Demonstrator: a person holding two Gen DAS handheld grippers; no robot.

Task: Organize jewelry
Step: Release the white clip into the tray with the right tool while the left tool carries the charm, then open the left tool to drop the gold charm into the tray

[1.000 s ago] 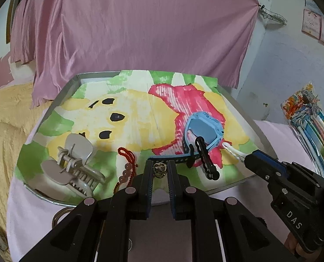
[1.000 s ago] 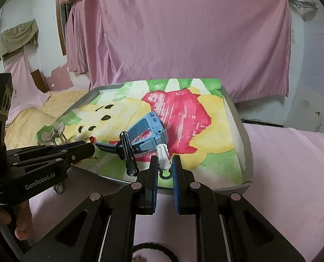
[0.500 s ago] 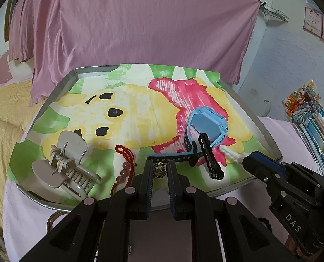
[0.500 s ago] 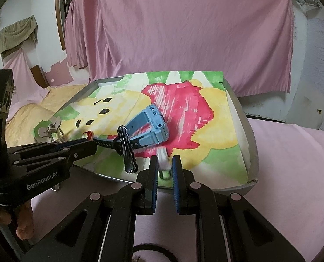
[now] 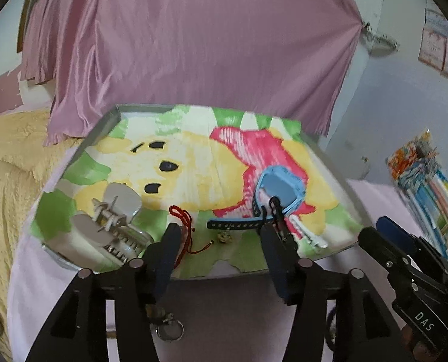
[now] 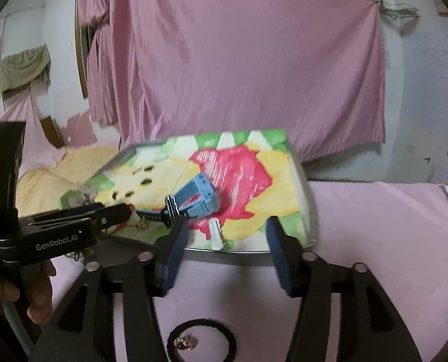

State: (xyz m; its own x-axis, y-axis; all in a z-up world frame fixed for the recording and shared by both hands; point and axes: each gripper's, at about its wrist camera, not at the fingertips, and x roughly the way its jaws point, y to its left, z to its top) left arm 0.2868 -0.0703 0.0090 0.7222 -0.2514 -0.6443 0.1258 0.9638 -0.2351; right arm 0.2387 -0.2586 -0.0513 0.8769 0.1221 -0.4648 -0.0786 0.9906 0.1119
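Both sets of tongs, clenched a second ago, now gape wide and empty at the tray's near edge: left tongs (image 5: 220, 238) have released a small gold charm (image 5: 224, 236), right tongs (image 6: 225, 230) a white clip (image 6: 216, 235). Each piece rests on the bright painted cloth lining the metal tray (image 5: 103, 122). Beyond lie a red beaded cord (image 5: 181, 214), a ridged plastic claw clip (image 5: 115, 220) and a blue rubbery watch (image 5: 279, 188).
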